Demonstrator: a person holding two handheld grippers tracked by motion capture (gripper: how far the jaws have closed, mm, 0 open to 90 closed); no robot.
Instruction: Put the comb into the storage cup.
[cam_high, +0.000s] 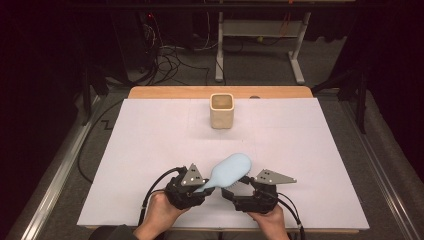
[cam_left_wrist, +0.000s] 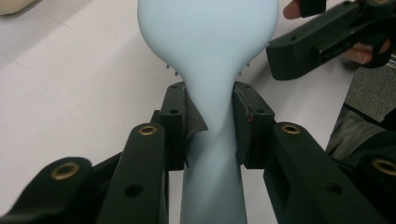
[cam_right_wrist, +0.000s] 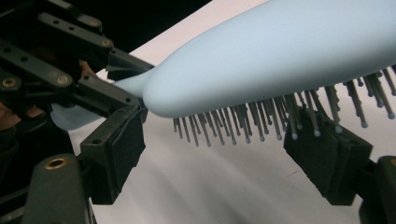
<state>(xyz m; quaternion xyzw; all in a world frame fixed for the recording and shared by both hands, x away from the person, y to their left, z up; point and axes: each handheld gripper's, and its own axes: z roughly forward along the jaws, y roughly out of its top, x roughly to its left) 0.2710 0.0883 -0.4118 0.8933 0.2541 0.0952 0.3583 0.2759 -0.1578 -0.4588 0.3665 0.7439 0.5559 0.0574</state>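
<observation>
Clamping hairbrush (cam_left_wrist: 208, 70) handle: left tongs (cam_left_wrist: 210, 123) | right tongs (cam_right_wrist: 233, 154) released under bristles | cup (cam_high: 222, 110) far behind

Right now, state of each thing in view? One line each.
Hairbrush: off the table, bristles down, held by its handle.
Left tongs: shut on the hairbrush handle.
Right tongs: open, jaws either side under the bristles, not gripping.
Cup: upright on the table's far side, nothing visible inside, untouched.
White table: bare apart from the cup.
</observation>
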